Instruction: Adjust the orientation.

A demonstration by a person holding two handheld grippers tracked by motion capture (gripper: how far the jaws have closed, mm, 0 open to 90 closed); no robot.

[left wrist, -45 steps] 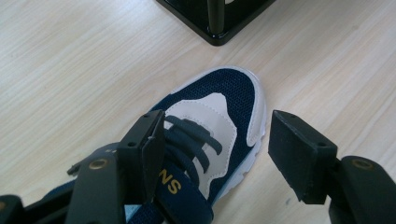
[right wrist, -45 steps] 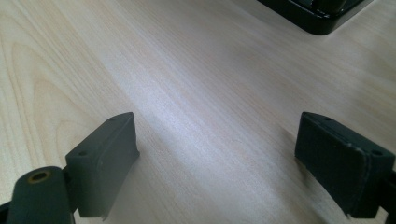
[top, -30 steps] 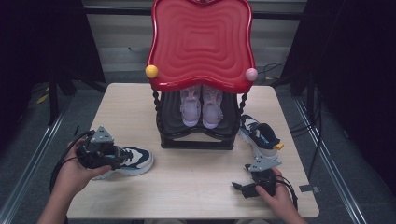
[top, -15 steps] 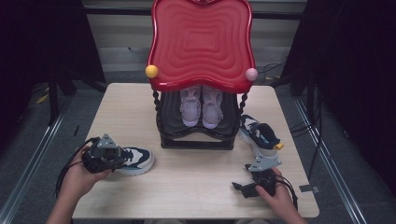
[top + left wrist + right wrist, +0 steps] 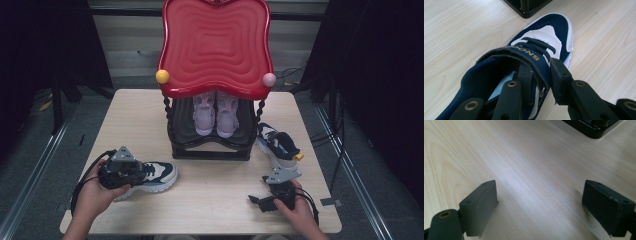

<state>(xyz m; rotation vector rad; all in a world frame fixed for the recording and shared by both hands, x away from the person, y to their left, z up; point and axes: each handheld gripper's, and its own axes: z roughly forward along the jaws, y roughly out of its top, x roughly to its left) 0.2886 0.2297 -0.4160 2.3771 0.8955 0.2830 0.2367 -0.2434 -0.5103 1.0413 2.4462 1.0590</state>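
Four shoes: two lilac ones [image 5: 216, 114] in the rack [image 5: 210, 149], two navy. The left hand-held gripper [image 5: 541, 75], jaws just closing, pinches one navy sneaker's [image 5: 152, 175] strap on the worktop [image 5: 210, 200]; the right hand-held gripper [image 5: 541, 205] gapes empty near the other navy sneaker [image 5: 277, 145].

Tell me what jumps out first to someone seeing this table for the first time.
A glossy red wavy-topped rack stands at the table's back middle, with a pale lilac pair of shoes on its black shelf. At front left, the left hand-held gripper has just been closing on the collar of a navy-and-white sneaker; its mate lies right of the rack.
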